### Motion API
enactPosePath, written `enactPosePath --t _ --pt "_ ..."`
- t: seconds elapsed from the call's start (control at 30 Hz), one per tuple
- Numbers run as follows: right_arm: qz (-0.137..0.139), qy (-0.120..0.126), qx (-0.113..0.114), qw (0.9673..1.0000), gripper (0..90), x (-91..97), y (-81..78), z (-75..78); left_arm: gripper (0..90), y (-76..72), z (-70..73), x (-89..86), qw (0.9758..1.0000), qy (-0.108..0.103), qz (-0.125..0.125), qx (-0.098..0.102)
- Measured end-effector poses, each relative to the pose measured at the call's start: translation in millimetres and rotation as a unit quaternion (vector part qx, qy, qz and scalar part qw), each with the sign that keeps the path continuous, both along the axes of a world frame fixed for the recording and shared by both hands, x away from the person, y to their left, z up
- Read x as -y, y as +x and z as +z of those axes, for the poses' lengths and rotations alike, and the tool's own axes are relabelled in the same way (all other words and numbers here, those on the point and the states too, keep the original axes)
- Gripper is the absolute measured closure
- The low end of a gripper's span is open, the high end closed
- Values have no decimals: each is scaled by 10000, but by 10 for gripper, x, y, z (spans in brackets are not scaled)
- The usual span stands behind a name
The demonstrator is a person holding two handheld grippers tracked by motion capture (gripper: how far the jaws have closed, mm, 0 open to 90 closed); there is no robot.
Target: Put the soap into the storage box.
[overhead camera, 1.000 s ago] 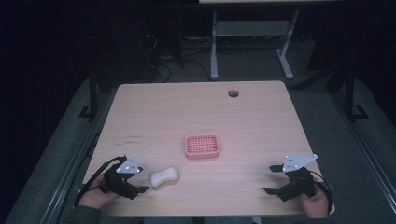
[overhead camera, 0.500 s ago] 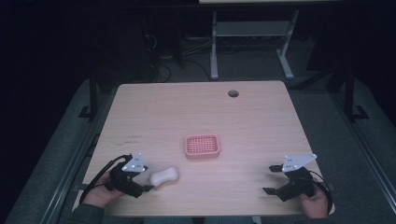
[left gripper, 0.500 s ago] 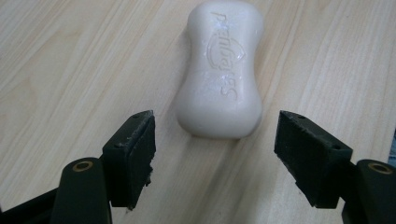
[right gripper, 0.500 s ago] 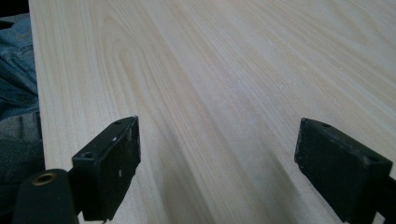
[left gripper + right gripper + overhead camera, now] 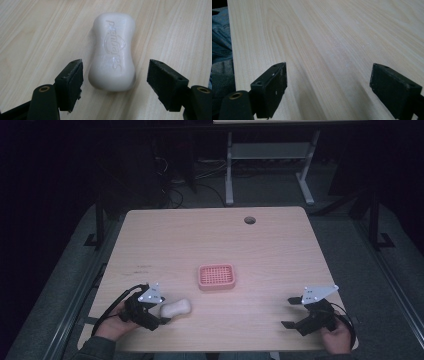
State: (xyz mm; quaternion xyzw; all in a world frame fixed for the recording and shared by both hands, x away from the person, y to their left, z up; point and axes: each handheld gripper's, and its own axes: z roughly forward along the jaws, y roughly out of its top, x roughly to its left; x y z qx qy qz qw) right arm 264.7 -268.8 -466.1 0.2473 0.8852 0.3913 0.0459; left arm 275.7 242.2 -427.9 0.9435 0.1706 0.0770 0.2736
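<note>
Soap bar [image 5: 113, 51], white and embossed, lies flat on the wooden table [image 5: 280, 245], near-left of the pink basket tray [image 5: 216, 276]; its long axis runs straight out from the left gripper [image 5: 115, 82], whose jaws stand wide, one either side of the bar's near end, not touching; closing should pinch the short width; right gripper [image 5: 299, 312], jaws wide and empty, sits well apart, right of the tray.

Glossy smooth white soap bar [image 5: 113, 52] with embossed lettering, matt pale wood-grain worktop [image 5: 37, 37], pink plastic grid dish [image 5: 216, 276] beyond the soap
</note>
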Motion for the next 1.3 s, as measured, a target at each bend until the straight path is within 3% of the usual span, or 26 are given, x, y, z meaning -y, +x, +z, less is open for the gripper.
enactPosePath --t 1.3 --pt "25 -28 -24 10000 140 -21 9 -13 314 120 -89 174 9998 16 -175 -138"
